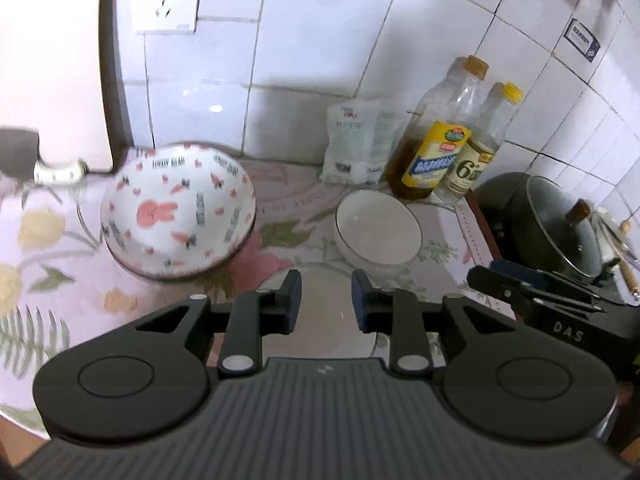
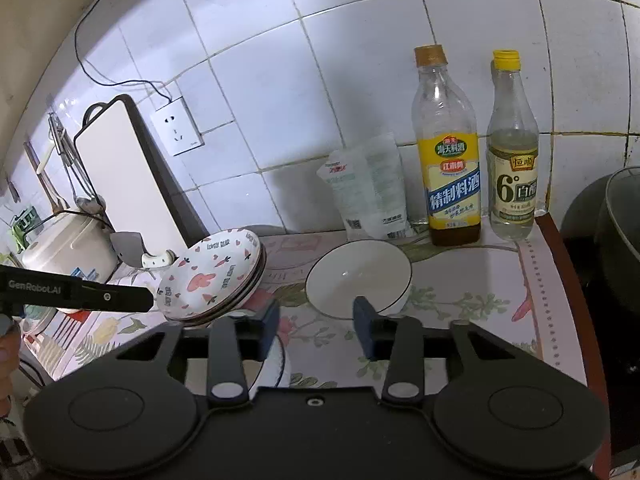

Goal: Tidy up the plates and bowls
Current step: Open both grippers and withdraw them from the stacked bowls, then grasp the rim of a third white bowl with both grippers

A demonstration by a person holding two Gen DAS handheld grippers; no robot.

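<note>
A stack of patterned plates (image 1: 176,208) (image 2: 208,276), white with pink rabbits and carrots, sits tilted on the floral tablecloth (image 2: 460,320). To its right stands a white bowl (image 1: 376,228) (image 2: 356,276) with a thin dark rim. My left gripper (image 1: 326,300) is open above the cloth, nothing between its fingers, short of both dishes. A second white dish (image 1: 320,332) (image 2: 276,360) lies under it, partly hidden. My right gripper (image 2: 318,328) is open too, empty, its tips just in front of the white bowl. Each gripper shows at the edge of the other's view.
At the tiled back wall stand a cooking wine bottle (image 2: 448,184), a vinegar bottle (image 2: 512,184) and a plastic bag (image 2: 368,196). A dark pot with a glass lid (image 1: 552,224) is at the right. A cutting board (image 2: 128,176) and a rice cooker (image 2: 64,244) are at the left.
</note>
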